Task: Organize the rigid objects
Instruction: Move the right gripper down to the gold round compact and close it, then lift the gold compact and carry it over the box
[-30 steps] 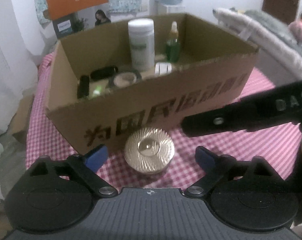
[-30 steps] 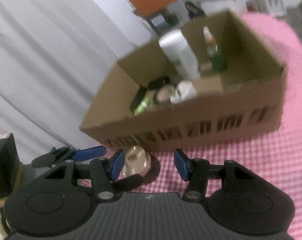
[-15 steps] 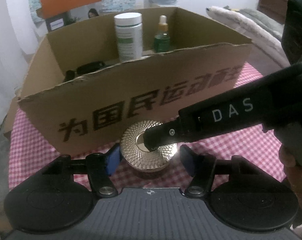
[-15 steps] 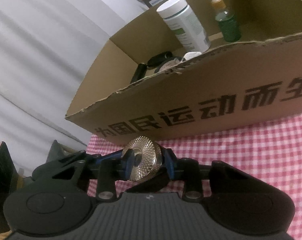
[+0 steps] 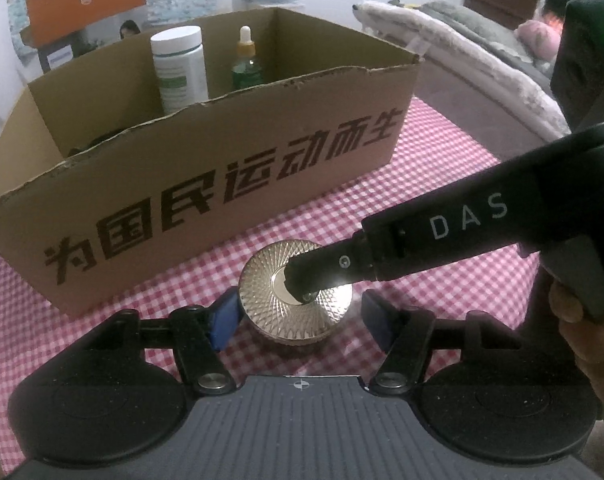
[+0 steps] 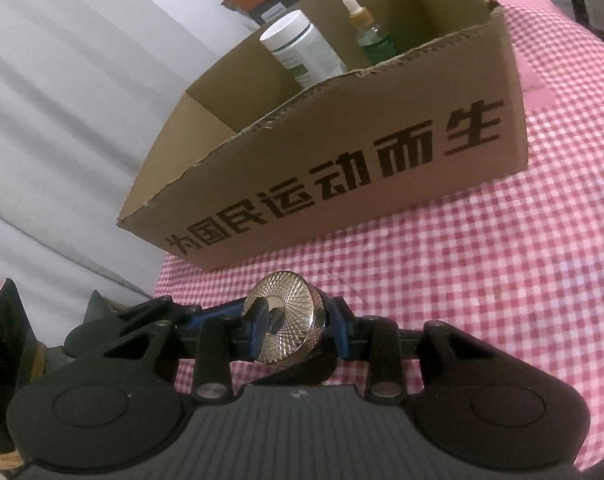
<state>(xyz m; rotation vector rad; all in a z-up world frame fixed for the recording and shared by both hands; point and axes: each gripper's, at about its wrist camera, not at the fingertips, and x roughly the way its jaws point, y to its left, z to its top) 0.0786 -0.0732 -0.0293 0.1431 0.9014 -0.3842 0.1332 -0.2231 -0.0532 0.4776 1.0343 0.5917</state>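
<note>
A gold jar [image 5: 262, 288] with a faceted lid sits on the checked cloth in front of the cardboard box [image 5: 222, 184]. My left gripper [image 5: 300, 318] straddles it: the left pad touches its side, the right pad stands off with a gap, and the jaws are opening. My right gripper [image 6: 298, 330] is shut on the gold jar [image 6: 290, 316]. One of its fingers [image 5: 341, 260] lies across the middle of the lid; the other is hidden in the left wrist view. A white bottle [image 5: 180, 68] and a green dropper bottle [image 5: 246, 66] stand in the box.
The box [image 6: 341, 168] stands just behind the jar, its near wall taller than the jar. Red-checked cloth [image 5: 421, 176] runs on to the right. A person's hand [image 5: 581, 332] holds the right gripper. Bedding [image 5: 481, 64] lies at the back right, a white curtain [image 6: 62, 120] to the left.
My right gripper came in from the right and shut on the jar. My left gripper's jaws narrowed around the jar and it moved closer to the box.
</note>
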